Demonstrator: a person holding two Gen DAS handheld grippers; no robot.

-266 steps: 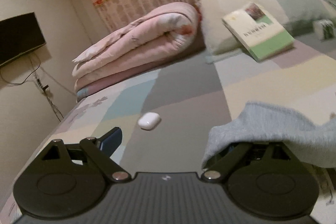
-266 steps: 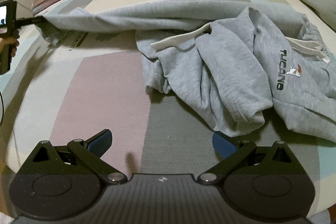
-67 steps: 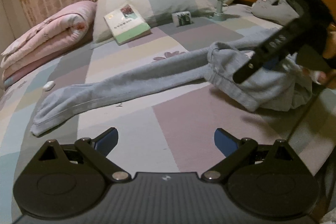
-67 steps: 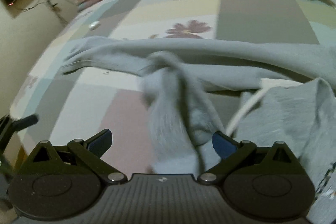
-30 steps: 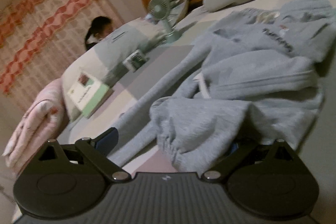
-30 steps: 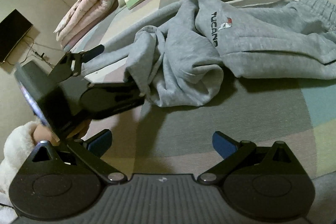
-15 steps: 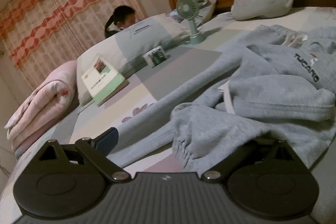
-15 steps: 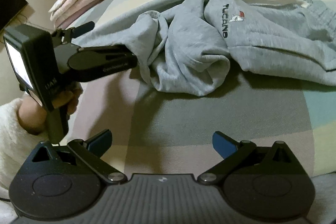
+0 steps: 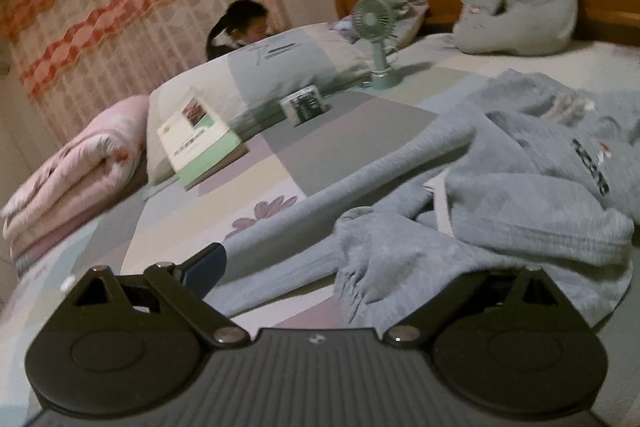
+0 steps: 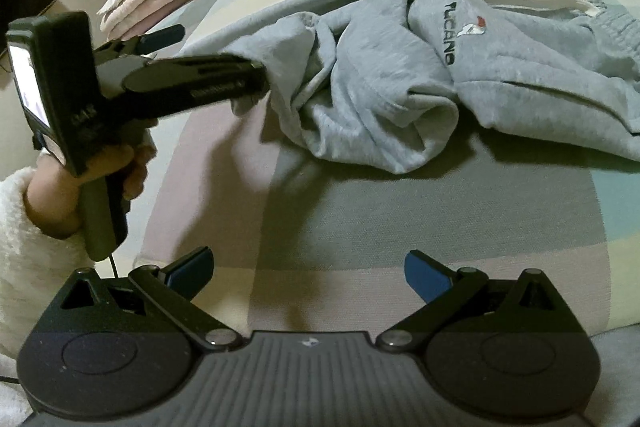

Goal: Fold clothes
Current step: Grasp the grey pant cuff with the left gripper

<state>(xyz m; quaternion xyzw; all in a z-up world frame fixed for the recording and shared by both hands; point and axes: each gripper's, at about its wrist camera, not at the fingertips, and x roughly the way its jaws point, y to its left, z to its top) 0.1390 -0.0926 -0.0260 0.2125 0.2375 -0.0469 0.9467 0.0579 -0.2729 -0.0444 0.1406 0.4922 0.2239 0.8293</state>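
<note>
Grey sweatpants (image 10: 520, 75) with a TUCANO logo lie crumpled on the patchwork bedspread (image 10: 400, 211); one leg stretches away to the left. My left gripper (image 10: 218, 53) is open, held by a hand in a white fluffy sleeve (image 10: 24, 239). Its right finger is buried in the bunched leg cuff (image 10: 280, 67) and its left finger (image 10: 160, 35) stands clear. In the left wrist view the cuff (image 9: 372, 267) drapes over and hides the right finger of the left gripper (image 9: 324, 261). My right gripper (image 10: 308, 261) is open over bare bedspread, short of the pants.
A green-and-white book (image 9: 200, 143), a small box (image 9: 306, 105) and a desk fan (image 9: 378, 39) sit by the pillow (image 9: 288, 67). A rolled pink quilt (image 9: 76, 179) lies far left. A grey plush cushion (image 9: 520, 15) rests against the wooden headboard. A person sits behind the pillow.
The left gripper has drawn the cuff a little leftward and now looms larger in the right wrist view. The left view has levelled out. Both grippers stay open.
</note>
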